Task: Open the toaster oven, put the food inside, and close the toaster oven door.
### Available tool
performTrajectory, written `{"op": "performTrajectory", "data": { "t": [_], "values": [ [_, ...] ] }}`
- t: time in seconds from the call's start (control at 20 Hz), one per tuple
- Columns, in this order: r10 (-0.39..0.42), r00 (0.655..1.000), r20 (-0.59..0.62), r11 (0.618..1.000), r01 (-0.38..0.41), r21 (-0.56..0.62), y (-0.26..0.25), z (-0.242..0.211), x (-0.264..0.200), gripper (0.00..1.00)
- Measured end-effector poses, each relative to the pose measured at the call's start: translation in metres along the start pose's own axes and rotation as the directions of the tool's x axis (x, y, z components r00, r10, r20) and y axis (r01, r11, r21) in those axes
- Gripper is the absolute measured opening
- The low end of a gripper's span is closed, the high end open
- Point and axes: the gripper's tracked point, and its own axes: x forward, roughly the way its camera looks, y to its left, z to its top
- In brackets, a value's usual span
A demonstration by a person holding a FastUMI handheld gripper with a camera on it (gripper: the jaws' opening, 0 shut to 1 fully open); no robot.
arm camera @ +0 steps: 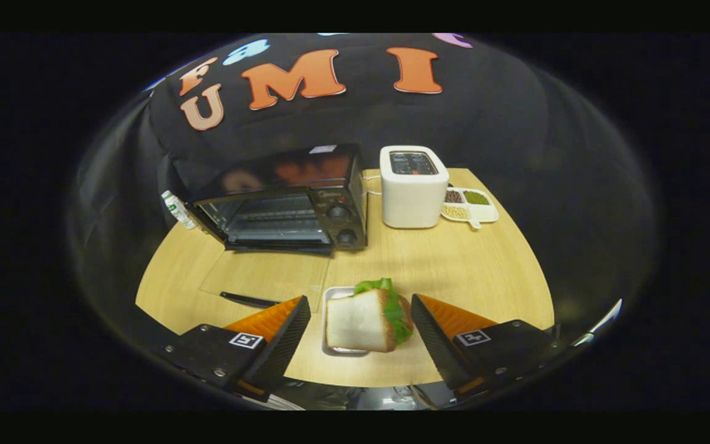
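A black toaster oven [293, 197] stands at the back left of the wooden table [453, 271]. Its glass door [265, 274] lies folded down flat in front of it, handle [247, 300] toward me, so the wire rack inside shows. A sandwich [364, 317] of white bread and green lettuce rests on a small metal tray [330, 320] between my fingers. My gripper [360, 324] is open, its black-padded fingers [290, 336] standing on either side of the sandwich without touching it.
To the right of the oven stands a white pop-up toaster [413, 185]. Beside that lies a white divided dish [469, 206] of beans and grains. A small carton [176, 208] leans at the oven's left side.
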Motion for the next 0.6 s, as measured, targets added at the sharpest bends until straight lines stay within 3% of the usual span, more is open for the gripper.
{"op": "performTrajectory", "data": {
  "t": [0.25, 0.6],
  "values": [
    [0.104, 0.989, -0.106, 0.992, -0.095, 0.082, -0.015, -0.020, 0.027, 0.99],
    [0.265, 0.935, -0.236, 0.949, -0.210, 0.235, -0.008, -0.045, 0.055, 0.99]
  ]
}}
